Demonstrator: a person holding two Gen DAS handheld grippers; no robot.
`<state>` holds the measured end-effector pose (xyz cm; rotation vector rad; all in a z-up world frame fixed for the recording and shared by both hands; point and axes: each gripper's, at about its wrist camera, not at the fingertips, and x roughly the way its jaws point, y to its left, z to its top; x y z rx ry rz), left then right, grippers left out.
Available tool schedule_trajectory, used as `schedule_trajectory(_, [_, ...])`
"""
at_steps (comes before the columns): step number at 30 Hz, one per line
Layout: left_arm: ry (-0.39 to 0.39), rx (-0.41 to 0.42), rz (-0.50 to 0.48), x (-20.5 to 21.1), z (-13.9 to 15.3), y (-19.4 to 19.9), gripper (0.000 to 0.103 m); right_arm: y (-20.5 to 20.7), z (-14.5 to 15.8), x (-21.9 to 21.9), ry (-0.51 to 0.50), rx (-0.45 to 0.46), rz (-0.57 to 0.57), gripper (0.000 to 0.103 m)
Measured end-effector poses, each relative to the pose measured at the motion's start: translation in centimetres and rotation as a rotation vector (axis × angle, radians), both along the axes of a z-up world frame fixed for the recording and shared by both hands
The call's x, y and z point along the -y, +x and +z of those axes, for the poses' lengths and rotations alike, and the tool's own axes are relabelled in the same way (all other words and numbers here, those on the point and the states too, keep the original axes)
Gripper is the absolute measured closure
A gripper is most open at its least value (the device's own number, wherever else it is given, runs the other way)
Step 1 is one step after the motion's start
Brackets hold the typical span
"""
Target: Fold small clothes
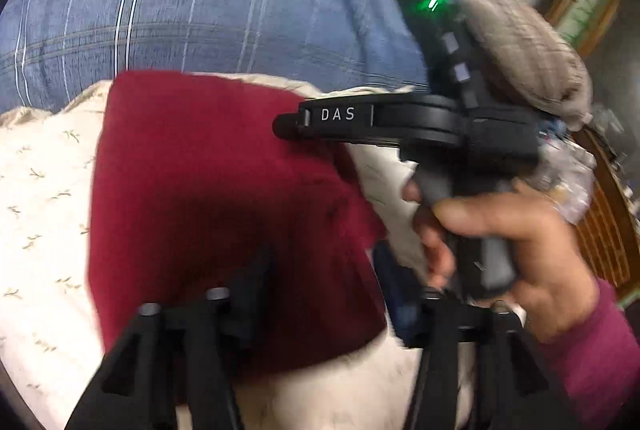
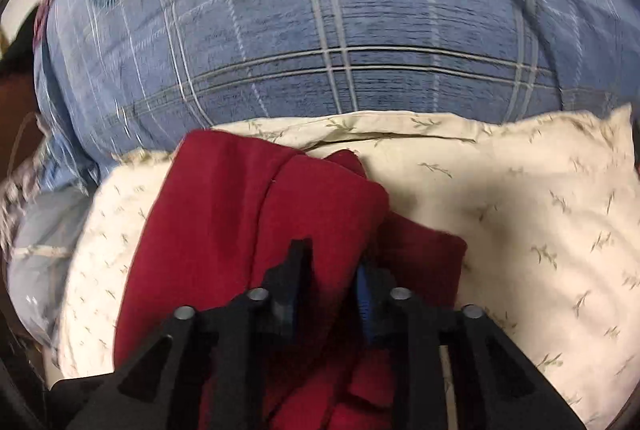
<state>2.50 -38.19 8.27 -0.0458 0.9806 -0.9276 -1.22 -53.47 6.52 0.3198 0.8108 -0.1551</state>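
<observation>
A dark red garment [image 1: 208, 197] lies partly folded on a cream pillow [image 1: 44, 189]. In the left wrist view my left gripper [image 1: 320, 290] hovers low over the garment's near edge with its jaws wide apart and empty. My right gripper [image 1: 286, 125] shows there from the side, held by a hand [image 1: 500, 250], its tip over the garment's far right part. In the right wrist view the right gripper [image 2: 332, 270] has its jaws narrowly apart with red garment [image 2: 248, 222] cloth between them; whether they pinch it is unclear.
A blue plaid blanket [image 2: 320, 29] lies behind the cream pillow [image 2: 540, 209]. A grey-brown cushion [image 1: 520, 49] and a wooden basket [image 1: 612, 222] sit at the right. The pillow's right side is bare cream cloth.
</observation>
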Motion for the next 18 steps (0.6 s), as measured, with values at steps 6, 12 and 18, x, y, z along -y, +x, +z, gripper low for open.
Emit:
schedule_trajectory(6, [0.083, 0.201, 0.11, -7.4, 3.3, -2.3, 0.039, -5.3, 3.4, -2.6, 0.028, 0.119, 0.107, 0.059])
schedule_trajectory(12, [0.179, 0.131, 0.225, -8.2, 0.1, -1.9, 0.04, -7.4, 0.3, -8.5, -0.141, 0.054, 0.218, 0.066])
schedule_trajectory(18, [0.23, 0.125, 0.207, -6.3, -2.5, -1.6, 0.039, -8.9, -2.6, -7.0, -0.178, 0.032, 0.17, 0.067])
